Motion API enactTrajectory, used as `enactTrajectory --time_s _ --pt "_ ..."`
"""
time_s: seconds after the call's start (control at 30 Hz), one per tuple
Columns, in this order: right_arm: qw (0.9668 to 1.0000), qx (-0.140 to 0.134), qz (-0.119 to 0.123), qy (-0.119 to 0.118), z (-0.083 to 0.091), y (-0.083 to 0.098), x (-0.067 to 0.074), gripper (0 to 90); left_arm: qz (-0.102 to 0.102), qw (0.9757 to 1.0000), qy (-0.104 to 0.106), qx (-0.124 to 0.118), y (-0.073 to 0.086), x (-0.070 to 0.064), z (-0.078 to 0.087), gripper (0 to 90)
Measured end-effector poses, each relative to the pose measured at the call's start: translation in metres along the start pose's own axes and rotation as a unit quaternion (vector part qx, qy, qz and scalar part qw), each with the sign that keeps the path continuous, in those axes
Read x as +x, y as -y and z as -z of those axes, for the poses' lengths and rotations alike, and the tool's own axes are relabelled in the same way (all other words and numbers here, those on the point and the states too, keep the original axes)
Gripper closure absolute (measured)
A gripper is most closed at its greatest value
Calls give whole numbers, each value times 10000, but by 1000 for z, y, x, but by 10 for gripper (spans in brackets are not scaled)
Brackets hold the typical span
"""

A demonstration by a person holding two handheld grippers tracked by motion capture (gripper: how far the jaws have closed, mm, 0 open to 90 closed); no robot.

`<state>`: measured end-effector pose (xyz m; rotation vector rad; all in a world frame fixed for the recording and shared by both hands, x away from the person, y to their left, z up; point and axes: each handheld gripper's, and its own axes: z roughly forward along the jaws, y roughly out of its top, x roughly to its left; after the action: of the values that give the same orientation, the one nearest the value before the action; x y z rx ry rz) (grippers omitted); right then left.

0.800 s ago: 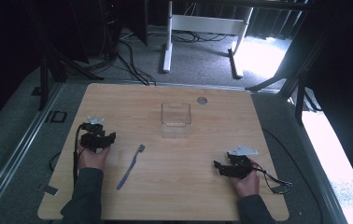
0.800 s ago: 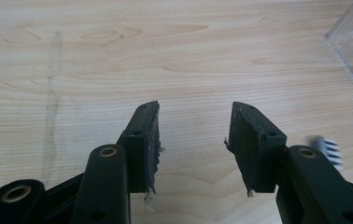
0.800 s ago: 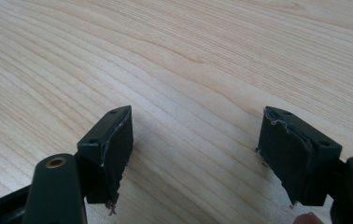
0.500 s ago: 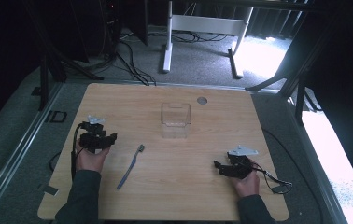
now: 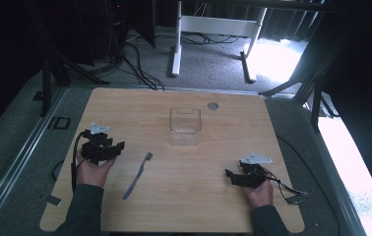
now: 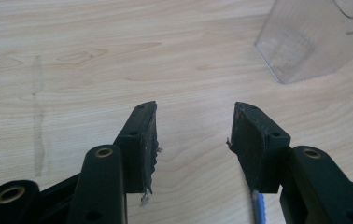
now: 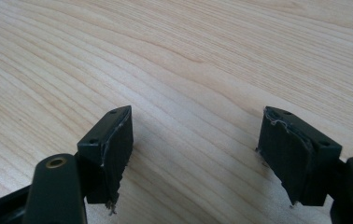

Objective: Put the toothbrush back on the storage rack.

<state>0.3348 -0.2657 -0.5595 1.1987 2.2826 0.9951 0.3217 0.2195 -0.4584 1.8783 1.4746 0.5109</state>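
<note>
A blue toothbrush [image 5: 137, 175] lies slanted on the wooden table [image 5: 223, 128], bristle end away from the person. A clear plastic box [image 5: 185, 126] stands upright behind it near the table's middle. My left gripper [image 5: 120, 147] hovers left of the toothbrush, pointing right, open with nothing between its jaws. In the left gripper view the open left gripper [image 6: 195, 122] frames bare wood. There the box [image 6: 314, 37] stands at the upper right, and a bit of the blue toothbrush handle [image 6: 257, 211] peeks by the right jaw. My right gripper [image 5: 229, 176] rests at the front right, open; the right gripper [image 7: 195, 135] spans bare wood.
A small round grommet [image 5: 213, 105] sits in the table's far edge. A cable [image 5: 290, 191] trails from the right gripper toward the front right corner. Metal frame legs and loose cables lie on the floor beyond the table.
My left gripper has crept slightly to the right, toward the toothbrush. The right gripper, the toothbrush and the box have stayed put.
</note>
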Motion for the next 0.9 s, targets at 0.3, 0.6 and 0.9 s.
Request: enactTrajectory --time_s 0.3,0.6,0.9 --pt "10000 -1 1 1 0 0 0 262 -125 9998 157 46 -2 -8 8 507" --pt "10000 -1 -1 -1 0 0 0 262 -252 9991 281 194 -3 -18 9 504" --pt "10000 -1 -1 -2 0 0 0 262 -211 9987 149 428 -4 -17 9 500"
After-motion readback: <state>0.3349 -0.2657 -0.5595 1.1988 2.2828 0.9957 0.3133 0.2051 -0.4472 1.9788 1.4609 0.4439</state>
